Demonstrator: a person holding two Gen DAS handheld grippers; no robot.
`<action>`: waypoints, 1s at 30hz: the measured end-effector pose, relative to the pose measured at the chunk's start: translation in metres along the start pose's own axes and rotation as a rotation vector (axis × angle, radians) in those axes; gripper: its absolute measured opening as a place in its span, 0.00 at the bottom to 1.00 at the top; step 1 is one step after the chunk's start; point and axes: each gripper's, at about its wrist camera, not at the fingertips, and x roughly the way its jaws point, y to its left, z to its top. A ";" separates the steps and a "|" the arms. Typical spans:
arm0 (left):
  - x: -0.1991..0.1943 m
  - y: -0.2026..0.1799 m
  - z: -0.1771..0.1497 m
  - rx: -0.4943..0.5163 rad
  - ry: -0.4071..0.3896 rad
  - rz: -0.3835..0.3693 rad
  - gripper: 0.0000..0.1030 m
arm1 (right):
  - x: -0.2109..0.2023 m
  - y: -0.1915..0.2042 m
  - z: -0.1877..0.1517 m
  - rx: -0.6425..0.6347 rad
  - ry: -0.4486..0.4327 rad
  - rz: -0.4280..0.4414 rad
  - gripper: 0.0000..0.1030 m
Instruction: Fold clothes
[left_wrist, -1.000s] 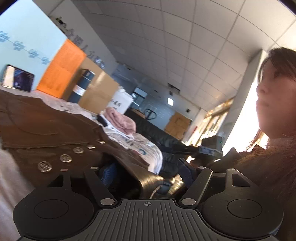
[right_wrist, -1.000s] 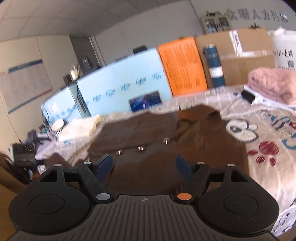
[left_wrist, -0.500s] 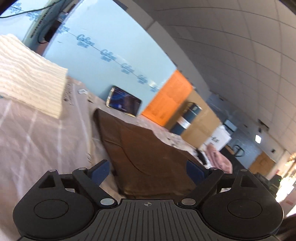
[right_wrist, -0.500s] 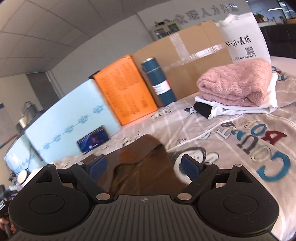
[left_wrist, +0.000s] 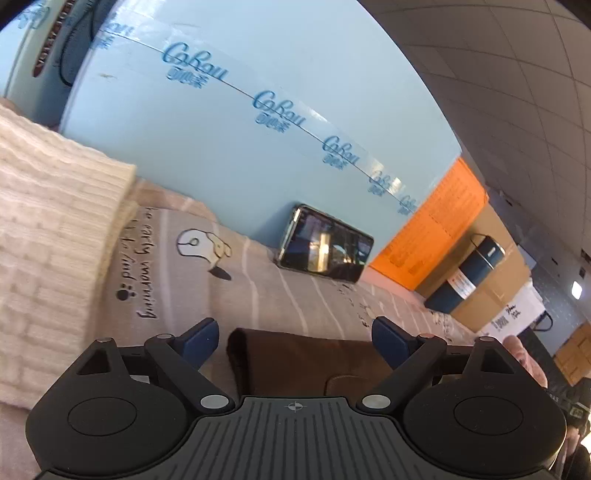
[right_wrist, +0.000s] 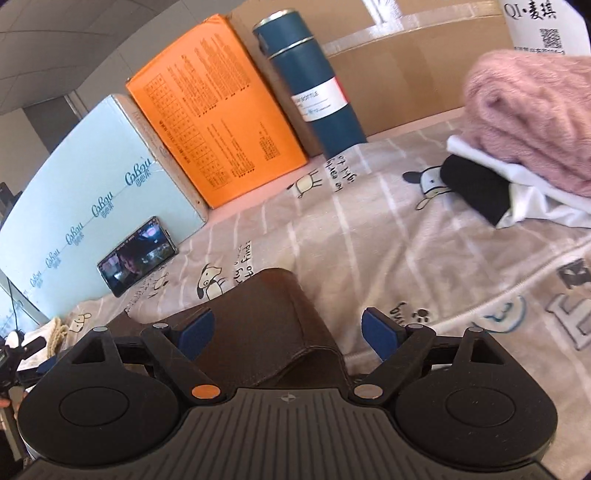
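A brown garment (left_wrist: 306, 363) lies flat on the printed bed cover. In the left wrist view its folded far-left corner sits between the wide-apart blue fingertips (left_wrist: 201, 338) of my left gripper (left_wrist: 294, 338), which is open and not pressing on the cloth. The right wrist view shows the same brown garment (right_wrist: 266, 314) with a rounded far corner and a folded flap. My right gripper (right_wrist: 288, 332) hovers open over that corner, one pad on each side, and neither pad touches it.
A cream knit sweater (left_wrist: 48, 240) lies to the left. A phone (right_wrist: 136, 254) leans on a light blue box (left_wrist: 258, 110). Beside it stand an orange box (right_wrist: 214, 122), a blue flask (right_wrist: 317, 92) and cardboard boxes. A folded pile topped by a pink sweater (right_wrist: 535, 110) sits at right.
Both grippers swept across the brown garment to its far edge near the phone. The left view swung away from the person and the row of buttons. Both pairs of jaws widened.
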 end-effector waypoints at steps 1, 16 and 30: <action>0.005 -0.001 0.000 0.015 0.022 0.003 0.89 | 0.006 0.001 0.001 -0.006 0.008 -0.005 0.84; -0.009 -0.031 -0.028 0.171 0.046 -0.091 0.35 | 0.028 0.024 -0.009 -0.173 0.027 -0.032 0.40; 0.007 -0.074 -0.022 0.370 -0.019 0.148 0.16 | 0.038 0.060 0.016 -0.373 -0.137 -0.142 0.20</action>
